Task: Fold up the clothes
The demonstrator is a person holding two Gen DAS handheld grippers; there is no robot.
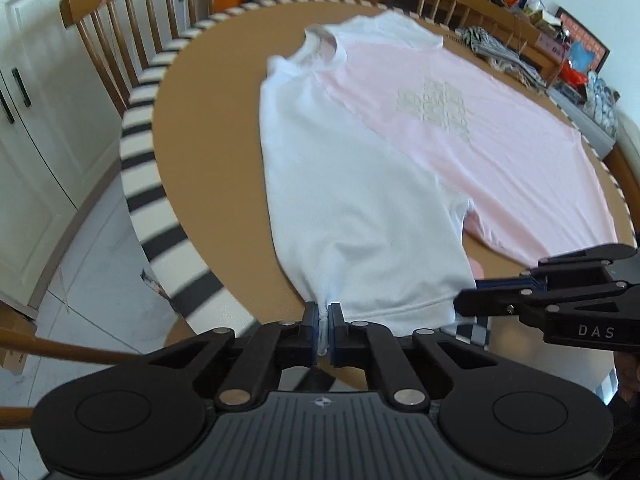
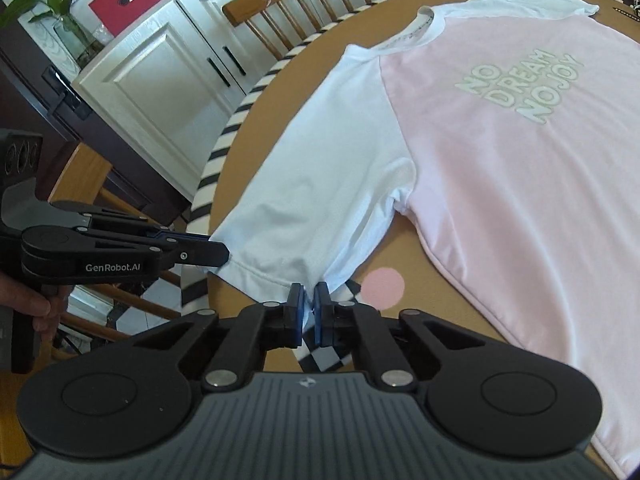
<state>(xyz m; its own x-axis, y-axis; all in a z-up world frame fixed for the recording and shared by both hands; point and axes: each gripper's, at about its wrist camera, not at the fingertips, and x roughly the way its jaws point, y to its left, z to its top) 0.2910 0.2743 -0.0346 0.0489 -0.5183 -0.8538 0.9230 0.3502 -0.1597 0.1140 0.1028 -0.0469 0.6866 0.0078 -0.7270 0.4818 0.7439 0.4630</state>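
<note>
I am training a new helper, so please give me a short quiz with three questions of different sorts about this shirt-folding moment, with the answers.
1. True or false: the left gripper is shut on the hem of the white sleeve.
2. Multiple choice: the words printed on the shirt are: A) NO PAIN NO GAIN; B) NO DREAM NO JOY; C) JUST DO IT.
3. Fill in: the right gripper pinches the sleeve hem near the table edge, and the edge band is striped black and ____.

Key: 1 true; 2 B; 3 white.
</note>
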